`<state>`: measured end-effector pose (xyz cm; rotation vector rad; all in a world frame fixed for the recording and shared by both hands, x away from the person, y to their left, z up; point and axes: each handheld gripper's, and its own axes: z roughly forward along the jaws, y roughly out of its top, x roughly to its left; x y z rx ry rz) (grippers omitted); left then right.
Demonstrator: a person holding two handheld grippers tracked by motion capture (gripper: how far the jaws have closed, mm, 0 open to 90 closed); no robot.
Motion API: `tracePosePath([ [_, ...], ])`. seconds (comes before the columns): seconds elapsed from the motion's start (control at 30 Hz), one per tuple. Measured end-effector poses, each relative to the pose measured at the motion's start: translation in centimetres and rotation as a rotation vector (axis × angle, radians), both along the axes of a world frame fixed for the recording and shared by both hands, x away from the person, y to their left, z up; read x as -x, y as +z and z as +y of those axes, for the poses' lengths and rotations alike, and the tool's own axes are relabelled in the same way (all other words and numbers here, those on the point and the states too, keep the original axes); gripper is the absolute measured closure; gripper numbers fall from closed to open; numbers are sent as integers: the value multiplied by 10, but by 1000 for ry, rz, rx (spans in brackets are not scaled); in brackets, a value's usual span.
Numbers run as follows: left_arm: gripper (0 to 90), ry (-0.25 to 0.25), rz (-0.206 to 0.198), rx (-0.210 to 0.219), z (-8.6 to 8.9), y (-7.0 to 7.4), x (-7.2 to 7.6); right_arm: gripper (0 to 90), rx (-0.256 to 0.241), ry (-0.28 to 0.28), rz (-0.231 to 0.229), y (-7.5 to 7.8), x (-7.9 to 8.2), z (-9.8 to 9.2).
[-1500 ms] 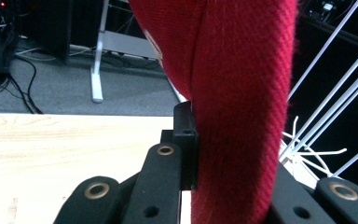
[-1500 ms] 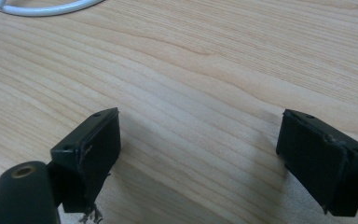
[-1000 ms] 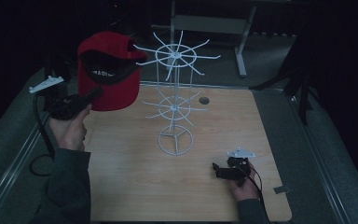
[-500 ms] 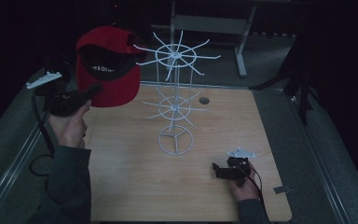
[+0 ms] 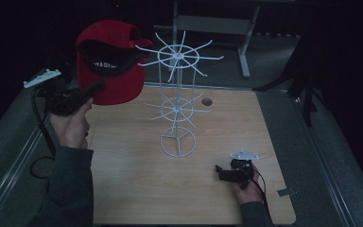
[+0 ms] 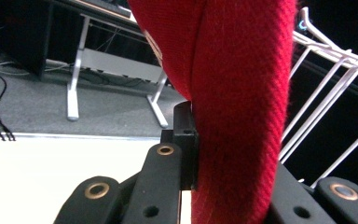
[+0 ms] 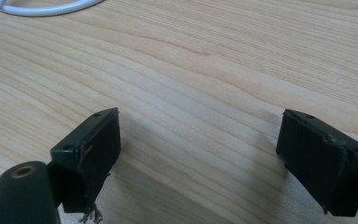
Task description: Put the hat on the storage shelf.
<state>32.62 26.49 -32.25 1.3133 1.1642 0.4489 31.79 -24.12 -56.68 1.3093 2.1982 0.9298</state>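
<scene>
Red cloth fills the left gripper [image 5: 97, 86], its jaws clamped on the brim of a cap [image 5: 106, 61] held up in the air just left of the white wire rack [image 5: 176, 101]. The right gripper [image 5: 222, 172] rests low on the wooden desk [image 5: 123, 179] with jaws spread apart and empty, near the rack's ring base.

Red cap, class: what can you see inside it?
Inside the red cap, a dark lining with a white label whose lettering is too small to read. The left claw grips its brim, covering part.
</scene>
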Motion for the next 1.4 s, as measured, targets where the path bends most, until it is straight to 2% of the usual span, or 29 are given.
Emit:
tracePosePath([
  [0.23,849,-15,-22,26,0,-1,3,134,1,0,0,0,0,0],
  [0.73,849,-36,-54,45,-2,0,7,134,0,0,1,0,0,0],
  [1.4,848,-45,-88,33,-3,2,15,134,0,0,2,0,0,0],
])
